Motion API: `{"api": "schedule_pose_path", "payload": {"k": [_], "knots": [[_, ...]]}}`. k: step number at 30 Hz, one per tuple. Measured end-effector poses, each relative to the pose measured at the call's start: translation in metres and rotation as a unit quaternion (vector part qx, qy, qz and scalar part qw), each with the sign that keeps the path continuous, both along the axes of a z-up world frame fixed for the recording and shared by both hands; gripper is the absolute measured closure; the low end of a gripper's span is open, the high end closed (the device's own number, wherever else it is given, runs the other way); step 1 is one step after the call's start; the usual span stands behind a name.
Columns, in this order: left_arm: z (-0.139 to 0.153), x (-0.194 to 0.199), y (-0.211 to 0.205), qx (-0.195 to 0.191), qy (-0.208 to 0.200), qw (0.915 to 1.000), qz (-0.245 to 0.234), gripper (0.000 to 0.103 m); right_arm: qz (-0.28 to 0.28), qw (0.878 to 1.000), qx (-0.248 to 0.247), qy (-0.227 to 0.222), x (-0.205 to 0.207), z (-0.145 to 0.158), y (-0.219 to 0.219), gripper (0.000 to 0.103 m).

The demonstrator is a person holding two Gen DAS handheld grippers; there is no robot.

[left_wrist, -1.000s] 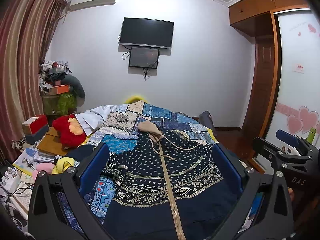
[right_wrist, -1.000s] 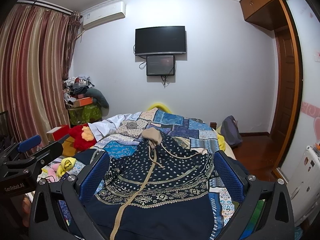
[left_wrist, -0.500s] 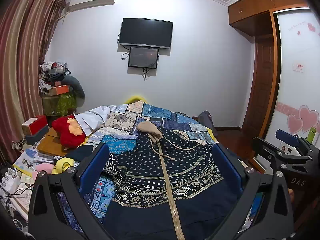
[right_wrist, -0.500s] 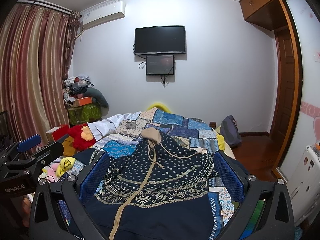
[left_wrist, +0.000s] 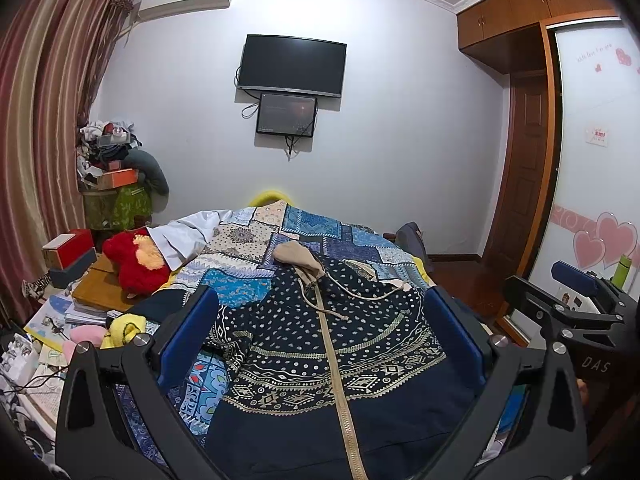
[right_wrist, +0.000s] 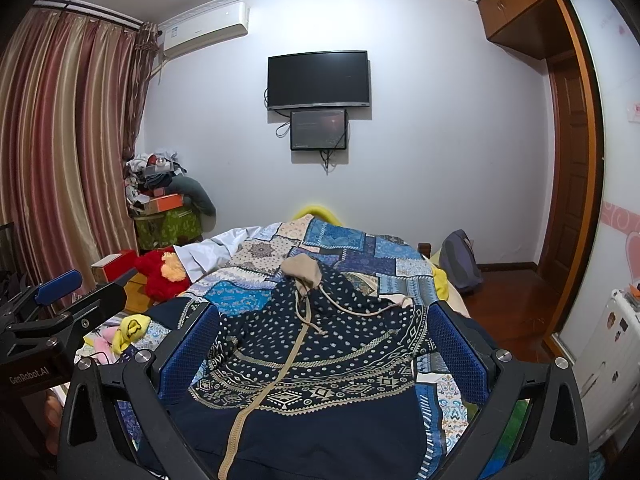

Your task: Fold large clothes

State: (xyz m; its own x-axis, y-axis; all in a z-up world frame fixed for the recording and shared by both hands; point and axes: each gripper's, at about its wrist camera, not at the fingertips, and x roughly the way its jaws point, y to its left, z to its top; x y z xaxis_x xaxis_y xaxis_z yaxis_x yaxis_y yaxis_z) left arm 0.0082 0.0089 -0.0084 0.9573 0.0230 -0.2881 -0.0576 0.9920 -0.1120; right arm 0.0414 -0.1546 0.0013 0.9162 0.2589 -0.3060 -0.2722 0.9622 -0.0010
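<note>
While it lies flat: hoodie (left_wrist: 332,344) spread face-up on the patchwork quilt (left_wrist: 320,232), tan hood toward the far wall.
Zipper (left_wrist: 340,392): closed, running down the middle.
Left gripper (left_wrist: 320,332): jaws wide, nothing held, above the hem.
Right gripper (right_wrist: 320,340): jaws wide, nothing held, alongside.
Red plush (left_wrist: 134,260): left of the bed.

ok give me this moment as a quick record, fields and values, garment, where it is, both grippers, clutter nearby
garment: dark blue patterned hoodie with tan hood, zipper and drawstrings, front up
state: spread out, not yet folded
surface: patchwork bedspread
left gripper: open, holding nothing, above the hoodie's lower part
right gripper: open, holding nothing, above the hoodie
beside bed, left: red plush toy, books, boxes
far wall: television with small screen below
</note>
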Motion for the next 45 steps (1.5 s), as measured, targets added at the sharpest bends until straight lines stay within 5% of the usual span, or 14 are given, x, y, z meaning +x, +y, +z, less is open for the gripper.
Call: {"api": "schedule_pose_path", "payload": {"k": [19,29,37,45], "knots": [[0.000,0.003,0.001,-0.002,0.001,1.0000,0.001,0.000,0.000,1.000,-0.001,0.002,0.001,-0.001,0.000,0.000],[-0.008,0.038,0.027,0.003,0.010,0.9997,0.022,0.000,-0.011,1.000,-0.017,0.017,0.029,-0.015,0.002,0.000],[-0.039,0.116,0.100,-0.021,0.077,0.9941,0.073,0.000,-0.017,0.998,-0.043,0.049,0.104,-0.035,0.019,0.000],[-0.115,0.198,0.203,-0.054,0.196,0.9650,0.166,0.000,-0.006,0.991,-0.096,0.089,0.205,-0.068,0.051,0.000]]}}
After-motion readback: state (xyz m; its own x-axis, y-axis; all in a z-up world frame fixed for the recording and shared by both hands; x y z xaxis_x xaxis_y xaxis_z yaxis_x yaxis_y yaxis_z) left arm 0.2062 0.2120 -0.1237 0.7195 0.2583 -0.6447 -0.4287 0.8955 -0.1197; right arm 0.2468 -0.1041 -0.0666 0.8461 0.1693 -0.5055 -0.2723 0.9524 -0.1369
